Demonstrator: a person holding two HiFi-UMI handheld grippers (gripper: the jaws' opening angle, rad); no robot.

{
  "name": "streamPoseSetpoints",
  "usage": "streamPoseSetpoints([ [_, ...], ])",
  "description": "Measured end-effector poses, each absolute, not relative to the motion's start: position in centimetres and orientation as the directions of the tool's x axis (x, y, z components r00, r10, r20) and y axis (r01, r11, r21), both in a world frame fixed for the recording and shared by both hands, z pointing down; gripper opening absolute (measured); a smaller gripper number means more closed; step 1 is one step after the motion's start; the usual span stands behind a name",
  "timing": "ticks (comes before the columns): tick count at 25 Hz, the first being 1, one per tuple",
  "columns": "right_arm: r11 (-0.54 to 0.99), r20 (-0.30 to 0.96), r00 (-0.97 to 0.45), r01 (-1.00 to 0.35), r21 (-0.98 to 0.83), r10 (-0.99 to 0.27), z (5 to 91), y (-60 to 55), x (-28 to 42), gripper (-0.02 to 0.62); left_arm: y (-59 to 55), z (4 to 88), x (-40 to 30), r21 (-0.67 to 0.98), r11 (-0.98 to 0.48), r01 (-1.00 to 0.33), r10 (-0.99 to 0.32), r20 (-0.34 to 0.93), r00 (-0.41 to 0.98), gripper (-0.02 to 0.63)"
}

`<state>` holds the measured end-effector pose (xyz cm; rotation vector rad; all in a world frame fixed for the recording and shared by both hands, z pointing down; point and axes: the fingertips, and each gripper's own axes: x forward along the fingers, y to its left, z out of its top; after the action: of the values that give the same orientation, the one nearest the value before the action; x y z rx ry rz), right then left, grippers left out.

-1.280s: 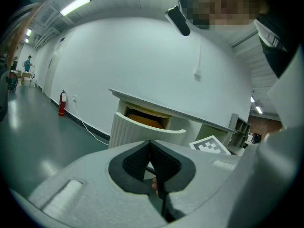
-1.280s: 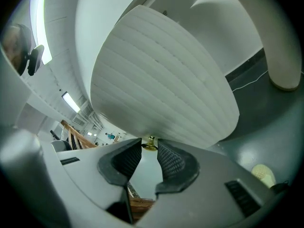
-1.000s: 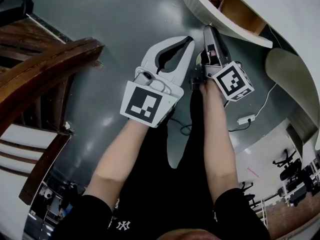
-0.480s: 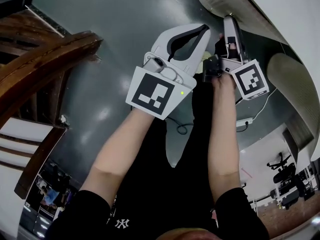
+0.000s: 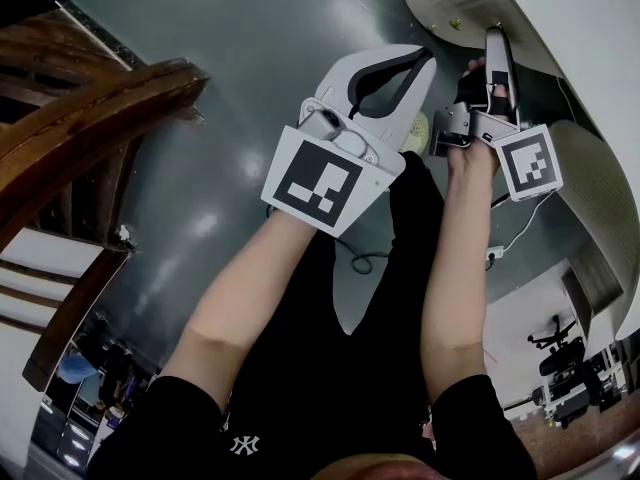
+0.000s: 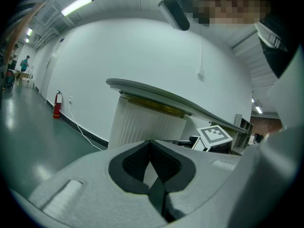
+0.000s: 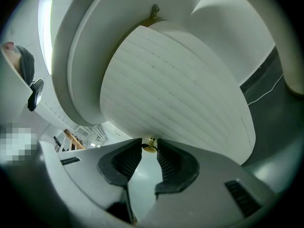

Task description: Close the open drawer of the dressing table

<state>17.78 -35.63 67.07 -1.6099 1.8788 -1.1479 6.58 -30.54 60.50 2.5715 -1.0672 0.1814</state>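
Worth watching the right tool: clamped, apparently, on the small brass knob of the ribbed white drawer, by the very tips alone. Could slide off that round knob under a crooked push and strike the drawer front. Could also rack the drawer askew in the table, being pushed from one knob only, with a second knob untouched further along the front. Might trap the tips against the front on a hard last shove.

From the right gripper view alone: knob between the pads, fine ribbing of the front, rounded top overhanging it. No sight of that grip from the head view, just the tool's back and marker cube beside the two knobs.

From the left gripper view alone: table seen from the side, flat top, brass strip beneath, drawer front tucked under it. Hard to tell there whether fully home or a little proud. Also plain there: left tool shut on nothing, tips together, short of the table.

From the head view alone: both forearms, a dark wooden chair to the left, a cable on the floor.
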Motion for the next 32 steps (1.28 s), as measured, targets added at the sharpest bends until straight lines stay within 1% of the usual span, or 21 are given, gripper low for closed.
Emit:
streamPoseSetpoints([
  [7, 0.001, 0.179, -0.238, -0.603, -0.798, -0.955, 66.8, -36.5, 18.8, 0.110, -30.6, 60.6, 6.5, 0.262, -0.651, -0.712, -0.670, 0.242, 0.702, 0.009],
  [17, 0.045, 0.143, -0.268, -0.591, -0.806, -0.953, 66.4, -37.0, 18.7, 0.114, -31.4, 60.3, 6.5, 0.267, -0.640, -0.720, -0.682, 0.234, 0.693, 0.009],
  [20, 0.039, 0.151, -0.274, -0.582, -0.813, -0.950, 66.6, -36.7, 18.4, 0.112, -31.1, 60.0, 6.2, 0.273, -0.636, -0.722, -0.681, 0.240, 0.691, 0.009],
  [22, 0.020, 0.181, -0.277, -0.596, -0.803, -0.944, 66.8, -36.1, 18.1, 0.112, -30.9, 59.6, 6.0, 0.277, -0.634, -0.722, -0.680, 0.245, 0.691, 0.011],
  [28, -0.017, 0.260, -0.289, -0.638, -0.770, -0.921, 65.4, -32.9, 17.4, 0.042, -29.4, 56.8, 5.8, 0.289, -0.627, -0.724, -0.678, 0.257, 0.689, 0.011],
  [32, -0.012, 0.284, -0.324, -0.640, -0.768, -0.903, 62.4, -29.7, 15.7, 0.025, -27.5, 53.8, 4.8, 0.306, -0.614, -0.728, -0.673, 0.278, 0.685, 0.011],
])
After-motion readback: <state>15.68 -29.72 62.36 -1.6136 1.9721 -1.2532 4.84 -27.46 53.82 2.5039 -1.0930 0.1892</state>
